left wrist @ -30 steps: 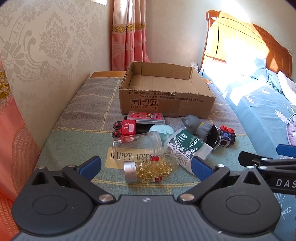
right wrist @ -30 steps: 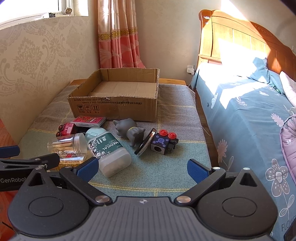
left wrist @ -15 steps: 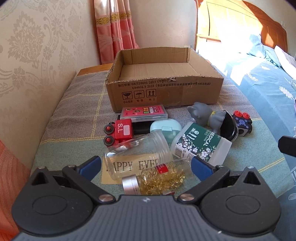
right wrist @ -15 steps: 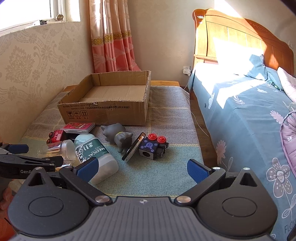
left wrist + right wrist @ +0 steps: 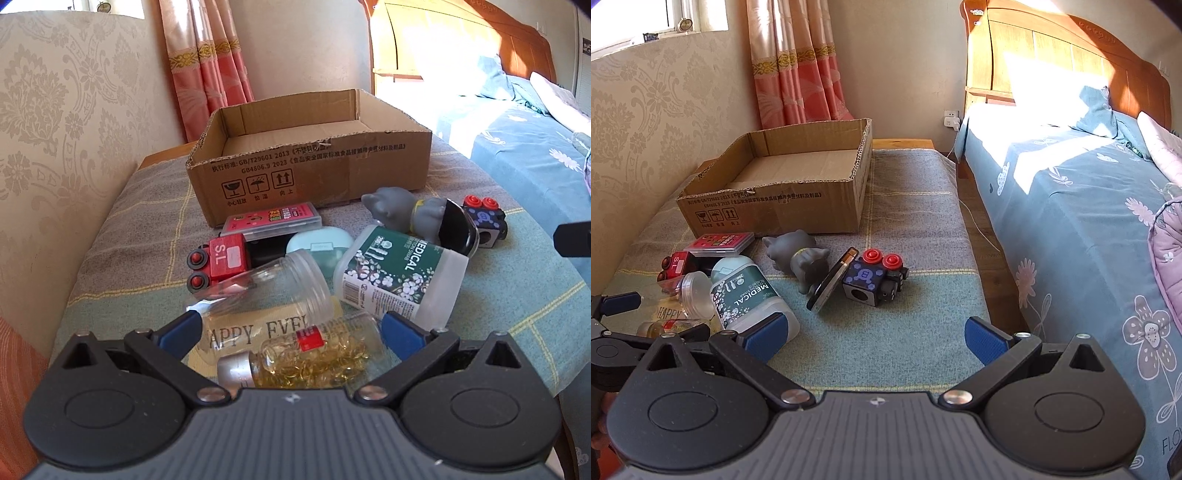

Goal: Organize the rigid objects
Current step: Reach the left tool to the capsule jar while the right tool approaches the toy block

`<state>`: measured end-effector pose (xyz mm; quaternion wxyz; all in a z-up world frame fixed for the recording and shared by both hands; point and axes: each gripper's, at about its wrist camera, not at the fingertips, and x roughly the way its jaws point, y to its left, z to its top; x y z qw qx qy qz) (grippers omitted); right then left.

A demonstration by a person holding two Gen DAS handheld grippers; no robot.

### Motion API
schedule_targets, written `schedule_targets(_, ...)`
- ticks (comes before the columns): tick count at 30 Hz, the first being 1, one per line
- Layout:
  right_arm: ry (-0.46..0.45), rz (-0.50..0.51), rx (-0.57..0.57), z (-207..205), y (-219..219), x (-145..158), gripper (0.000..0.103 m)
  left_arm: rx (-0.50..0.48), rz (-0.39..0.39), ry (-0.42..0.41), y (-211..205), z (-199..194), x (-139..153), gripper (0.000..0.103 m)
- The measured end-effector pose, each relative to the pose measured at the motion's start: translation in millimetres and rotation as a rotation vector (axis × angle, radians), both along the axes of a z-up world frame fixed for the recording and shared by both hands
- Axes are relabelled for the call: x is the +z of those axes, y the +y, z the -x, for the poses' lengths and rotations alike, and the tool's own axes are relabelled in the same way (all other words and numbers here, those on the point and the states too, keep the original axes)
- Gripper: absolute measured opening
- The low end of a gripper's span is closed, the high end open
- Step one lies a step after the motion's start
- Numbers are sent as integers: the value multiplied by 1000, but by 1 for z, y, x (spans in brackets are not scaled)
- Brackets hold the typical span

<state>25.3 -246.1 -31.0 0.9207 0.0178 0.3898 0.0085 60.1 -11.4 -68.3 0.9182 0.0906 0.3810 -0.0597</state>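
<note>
The empty cardboard box (image 5: 314, 155) is seen far ahead of the left gripper (image 5: 291, 330), whose jaws are spread wide. The capsule bottle (image 5: 314, 356) lies between them; it should be clamped at mid-body. The right gripper (image 5: 875, 334) is also wide, holding nothing.
</note>
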Motion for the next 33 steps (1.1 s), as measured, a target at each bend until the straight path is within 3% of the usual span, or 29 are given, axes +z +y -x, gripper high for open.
schedule_targets(14,48,26,29,-7,-2,-16,103,52,12,7,42,23,-9,103)
schedule_targets(24,58,67,82,-11,-5,-33,103,81,105,93,55,13,-35,103)
schedule_targets(27,58,93,90,-17,-9,-40,103,95,125,85,57,12,-37,103)
schedule_targets(33,26,119,211,-40,-13,-60,103,86,127,82,58,10,-37,103)
